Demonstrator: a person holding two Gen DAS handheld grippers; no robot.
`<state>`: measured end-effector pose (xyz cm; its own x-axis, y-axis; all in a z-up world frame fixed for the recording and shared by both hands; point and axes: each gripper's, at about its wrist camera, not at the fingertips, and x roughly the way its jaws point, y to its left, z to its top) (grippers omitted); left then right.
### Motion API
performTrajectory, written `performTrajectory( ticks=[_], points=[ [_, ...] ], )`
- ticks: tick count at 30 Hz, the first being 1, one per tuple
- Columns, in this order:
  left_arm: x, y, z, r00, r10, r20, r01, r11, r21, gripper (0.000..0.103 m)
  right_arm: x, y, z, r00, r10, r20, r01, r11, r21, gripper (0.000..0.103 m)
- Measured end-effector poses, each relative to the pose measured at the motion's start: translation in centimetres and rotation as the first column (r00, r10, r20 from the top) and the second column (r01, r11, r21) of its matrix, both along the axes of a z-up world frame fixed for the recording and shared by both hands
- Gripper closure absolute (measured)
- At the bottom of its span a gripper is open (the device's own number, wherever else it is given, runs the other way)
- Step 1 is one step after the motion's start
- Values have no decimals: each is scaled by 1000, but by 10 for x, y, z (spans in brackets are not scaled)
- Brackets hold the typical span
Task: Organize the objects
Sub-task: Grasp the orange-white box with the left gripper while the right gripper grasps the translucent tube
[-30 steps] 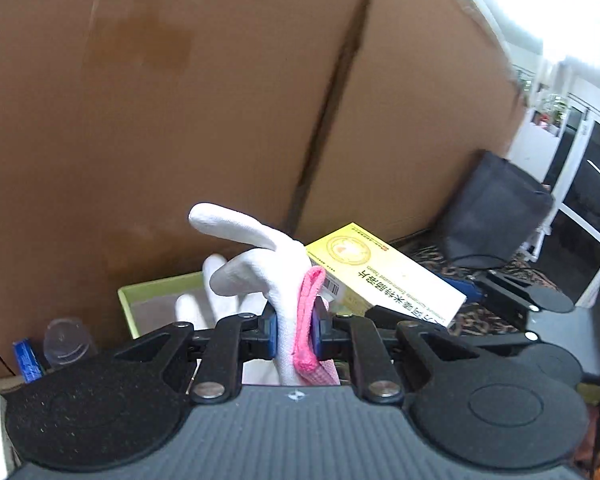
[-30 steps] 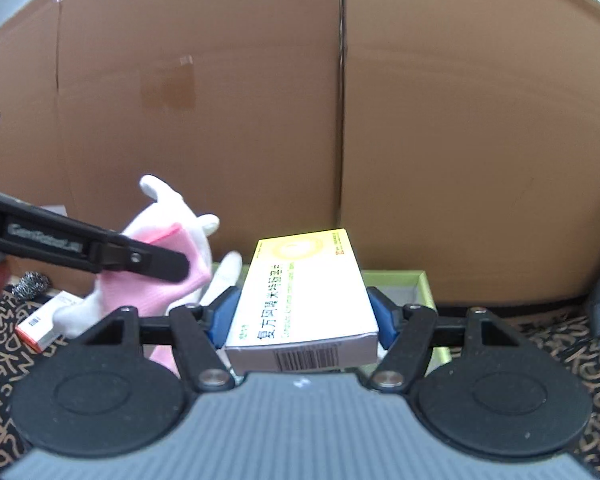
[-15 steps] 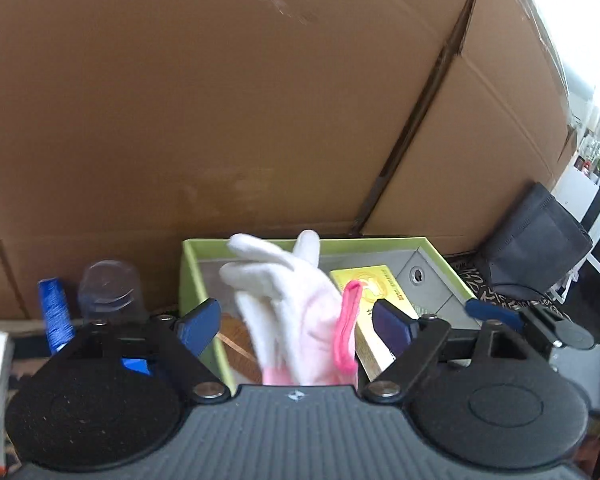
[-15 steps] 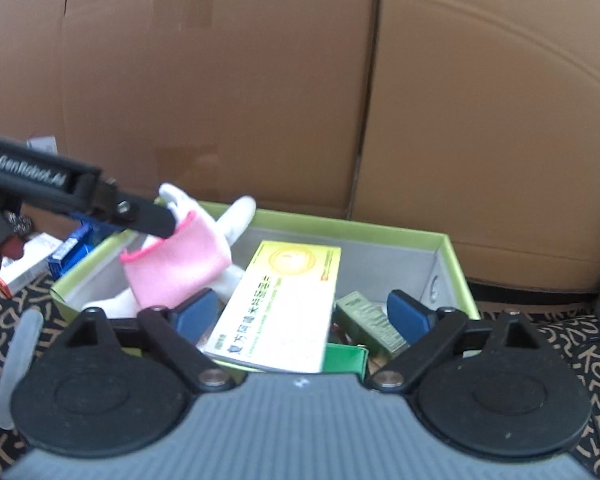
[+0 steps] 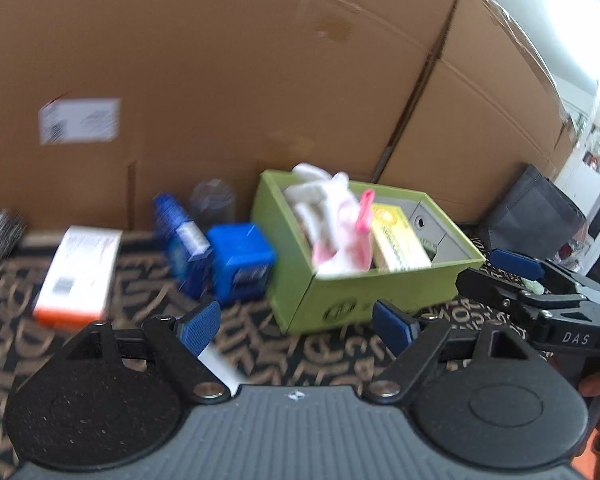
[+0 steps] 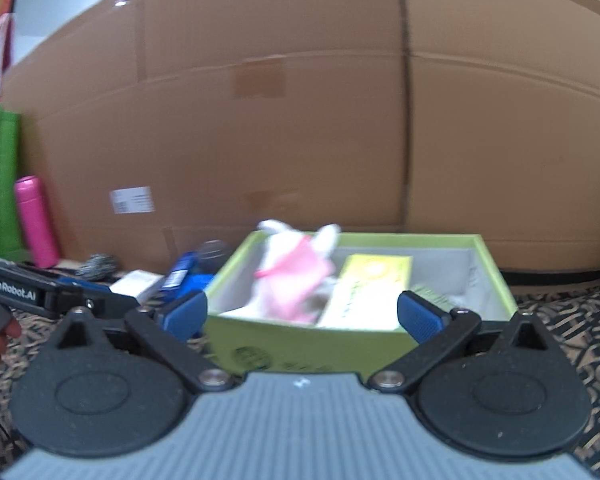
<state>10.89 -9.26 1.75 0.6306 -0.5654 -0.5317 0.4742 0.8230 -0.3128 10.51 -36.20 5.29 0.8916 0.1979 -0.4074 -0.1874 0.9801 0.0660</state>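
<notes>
Since both had been dropped for sorting, the white-and-pink glove (image 5: 332,224) and the yellow carton (image 5: 398,242) were found inside the green box (image 5: 340,300), the glove leaning on the carton. Loose items, a blue box (image 5: 242,258), a blue bottle (image 5: 182,240) and a white-and-orange carton (image 5: 78,276), were left on the patterned mat (image 5: 140,280) beside it. Half a second earlier the glove and carton were seen between the spread fingers; now the left gripper (image 5: 296,326) and right gripper (image 6: 302,314) were drawn back, empty, the right jaws having just been widened further.
</notes>
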Motion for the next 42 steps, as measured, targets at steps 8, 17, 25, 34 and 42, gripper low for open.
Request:
performTrajectory(
  ticks=[8, 17, 25, 34, 42],
  points=[
    [-29, 60, -34, 990, 135, -29, -133, 990, 45, 17, -33, 62, -30, 984, 154, -92, -153, 988, 19, 0],
    [11, 90, -45, 971, 239, -29, -236, 969, 65, 17, -24, 127, -77, 945, 232, -230, -234, 972, 18, 8],
    [95, 65, -58, 958, 285, -3, -282, 948, 146, 16, -20, 140, -83, 948, 187, -256, -201, 979, -29, 22],
    [120, 66, -67, 954, 298, -26, -286, 934, 214, 14, 2, 148, -93, 937, 184, -298, -201, 979, -27, 46],
    [115, 83, -59, 958, 284, 40, -285, 927, 244, 14, 10, 159, -98, 935, 196, -295, -217, 975, -40, 46]
  ],
)
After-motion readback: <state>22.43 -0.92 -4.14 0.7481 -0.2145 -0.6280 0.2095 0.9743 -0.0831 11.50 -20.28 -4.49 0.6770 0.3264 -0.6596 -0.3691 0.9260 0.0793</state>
